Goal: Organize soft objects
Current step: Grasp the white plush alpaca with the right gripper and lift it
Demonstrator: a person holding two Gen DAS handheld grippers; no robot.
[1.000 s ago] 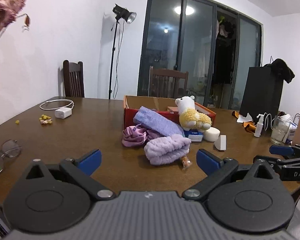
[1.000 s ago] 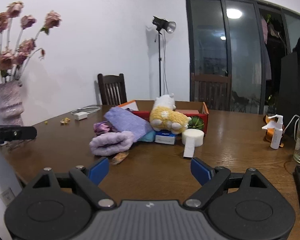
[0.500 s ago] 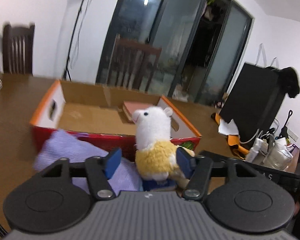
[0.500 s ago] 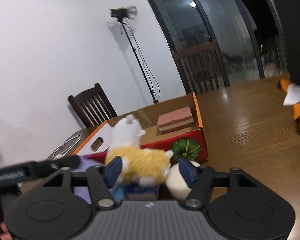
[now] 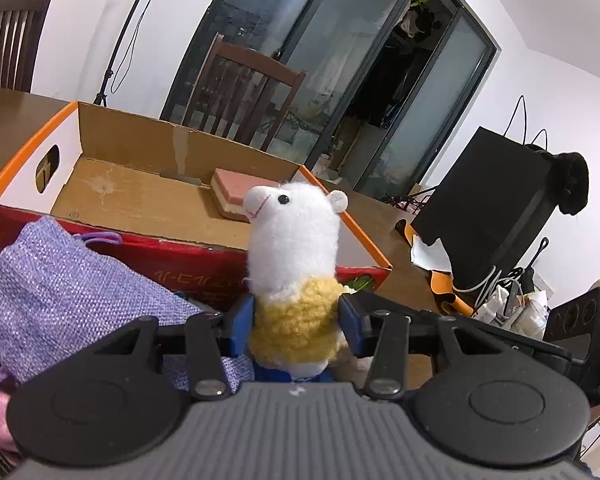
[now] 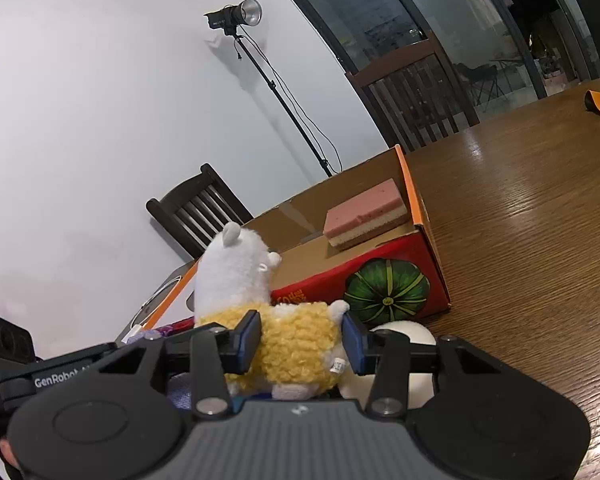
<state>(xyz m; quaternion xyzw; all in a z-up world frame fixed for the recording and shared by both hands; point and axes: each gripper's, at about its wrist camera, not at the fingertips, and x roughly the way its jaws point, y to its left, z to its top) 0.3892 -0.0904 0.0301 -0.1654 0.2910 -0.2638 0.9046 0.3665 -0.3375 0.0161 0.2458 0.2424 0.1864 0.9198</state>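
A home dining room: wooden table [image 6: 520, 220], dining chairs [image 5: 240, 92], glass sliding doors [image 5: 340, 60].

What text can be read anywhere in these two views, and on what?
"GenRobot", cut off after that: on the left gripper body, at the left edge of the right wrist view.
Yellow print on the red box front: partly hidden, unreadable.
Small tag on the plush: too small to read.

A brown wooden table [image 6: 520, 208] carries an open cardboard box [image 6: 424, 240].
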